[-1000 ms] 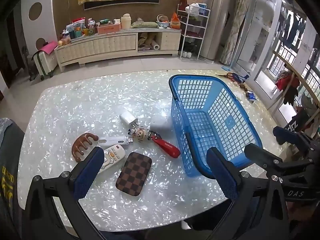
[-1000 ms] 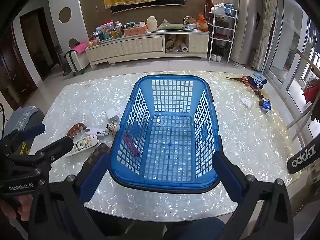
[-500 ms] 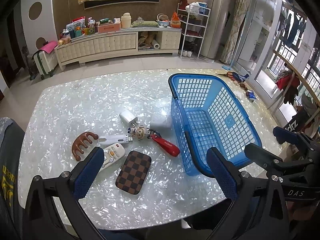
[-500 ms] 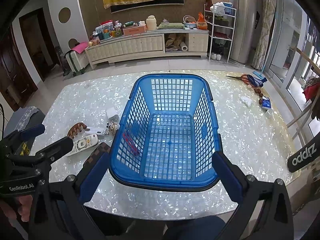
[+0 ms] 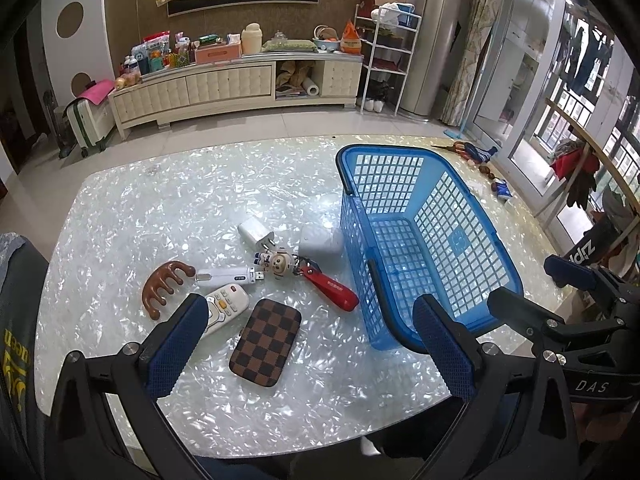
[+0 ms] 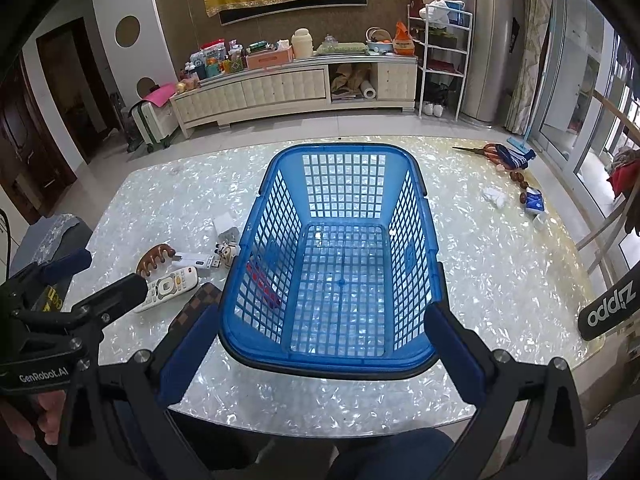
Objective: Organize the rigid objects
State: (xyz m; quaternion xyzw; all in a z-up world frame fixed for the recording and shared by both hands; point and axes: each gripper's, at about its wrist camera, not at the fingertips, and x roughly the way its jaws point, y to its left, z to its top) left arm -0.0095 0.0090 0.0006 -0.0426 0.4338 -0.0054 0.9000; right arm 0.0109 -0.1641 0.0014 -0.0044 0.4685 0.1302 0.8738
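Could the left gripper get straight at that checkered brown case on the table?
Probably yes. The left gripper is open, and the checkered case lies flat between its fingers' line of sight with nothing on top; the remote sits just beside it.

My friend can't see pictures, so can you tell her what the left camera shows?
An empty blue basket stands on a shiny white table, with a remote, checkered case, brown comb and red keychain beside it. The left gripper hovers above them, jaws open.

Far ahead of my jaws, a long cream cabinet is standing against the wall, a white wire shelf beside it. Orange-handled scissors are lying on the tabletop to my jaws' right.
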